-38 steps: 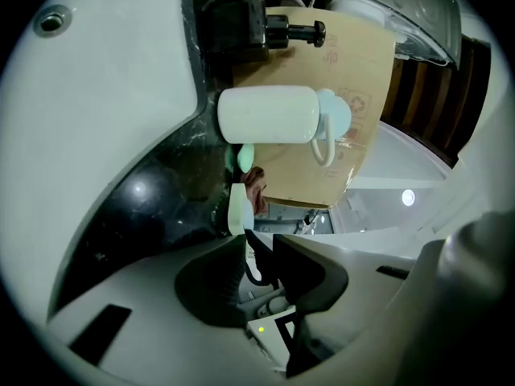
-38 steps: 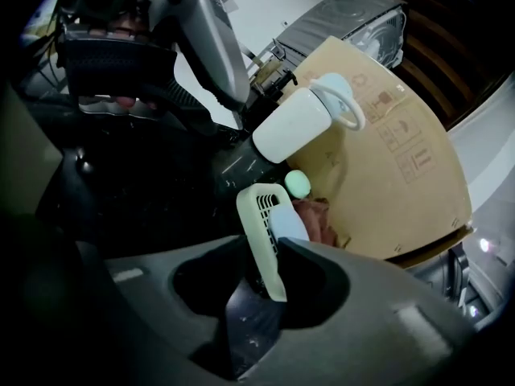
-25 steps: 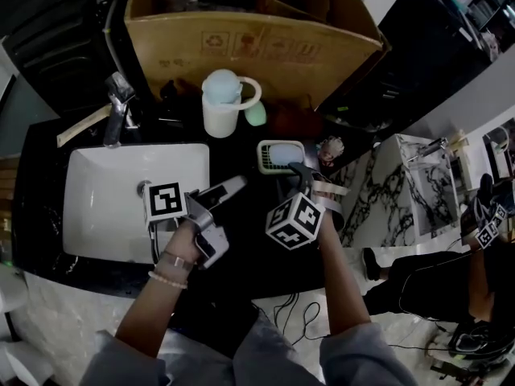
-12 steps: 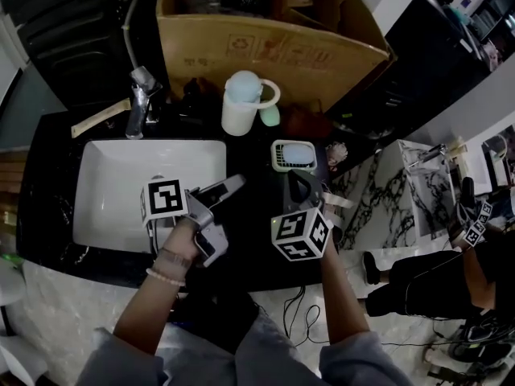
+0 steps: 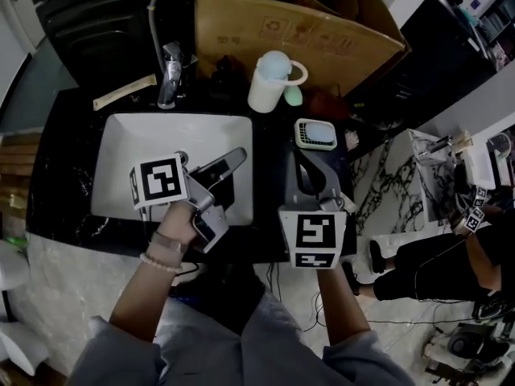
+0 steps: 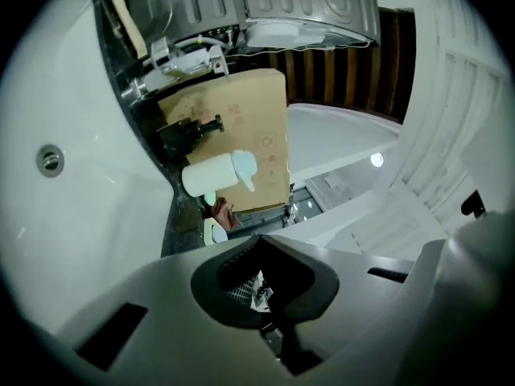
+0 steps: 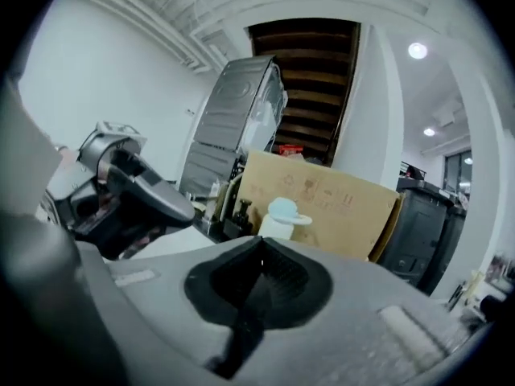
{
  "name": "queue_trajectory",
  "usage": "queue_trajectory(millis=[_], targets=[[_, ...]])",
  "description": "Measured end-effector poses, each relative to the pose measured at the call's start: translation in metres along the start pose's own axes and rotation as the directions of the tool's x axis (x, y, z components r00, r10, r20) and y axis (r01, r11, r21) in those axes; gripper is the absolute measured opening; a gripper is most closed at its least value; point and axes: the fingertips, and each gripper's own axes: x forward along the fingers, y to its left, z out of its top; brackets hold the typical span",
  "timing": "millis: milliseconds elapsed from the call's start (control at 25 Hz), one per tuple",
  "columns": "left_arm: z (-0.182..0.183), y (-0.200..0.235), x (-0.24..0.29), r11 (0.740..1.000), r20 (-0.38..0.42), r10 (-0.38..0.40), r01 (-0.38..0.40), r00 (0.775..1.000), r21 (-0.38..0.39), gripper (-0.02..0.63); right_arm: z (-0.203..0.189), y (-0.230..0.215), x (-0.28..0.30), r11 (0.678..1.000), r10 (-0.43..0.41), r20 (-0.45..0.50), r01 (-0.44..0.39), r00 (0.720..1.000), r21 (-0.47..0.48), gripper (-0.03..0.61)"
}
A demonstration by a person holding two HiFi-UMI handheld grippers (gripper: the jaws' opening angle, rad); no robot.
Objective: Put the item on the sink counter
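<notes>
Over the white basin (image 5: 121,163), the left gripper (image 5: 240,154) hung with its fingers pressed together on nothing, tips aimed toward the basin's far right corner. Just right of the basin, above the black table (image 5: 64,151), the right gripper (image 5: 302,166) likewise had its fingers closed tight and empty, and the green soap dish (image 5: 315,133) sat on the table clear of them, just beyond that same corner. Behind the basin stood a white lidded cup (image 5: 268,87), to the right of the faucet (image 5: 170,75).
</notes>
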Motion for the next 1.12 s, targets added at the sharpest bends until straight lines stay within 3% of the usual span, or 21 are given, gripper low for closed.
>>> queue_trajectory(millis=[280,400,480,800,1120], targets=[[0.010,-0.030,-0.058,0.983,0.034,0.015,-0.021,0.999,0.183,0.005,0.049,0.035,-0.041,0.991,-0.025,0.147,0.005,0.989,0.136,-0.003],[0.016,-0.041,-0.080,0.949,0.040,0.025,-0.036,0.999,0.315,0.005,0.060,0.048,-0.055,0.983,-0.020,0.170,-0.012,0.985,0.184,-0.003],[0.018,-0.050,-0.091,0.931,0.049,0.023,-0.040,0.999,0.363,0.005,0.067,0.053,-0.063,0.976,-0.031,0.188,-0.011,0.982,0.217,-0.003],[0.019,-0.080,-0.127,0.879,0.108,0.015,-0.064,0.994,0.472,0.005,0.084,0.068,-0.090,0.959,-0.048,0.215,-0.016,0.975,0.283,-0.003],[0.021,-0.097,-0.153,0.866,0.137,-0.025,-0.047,0.990,0.497,0.005,0.090,0.082,-0.099,0.952,-0.013,0.212,-0.052,0.977,0.301,-0.003]])
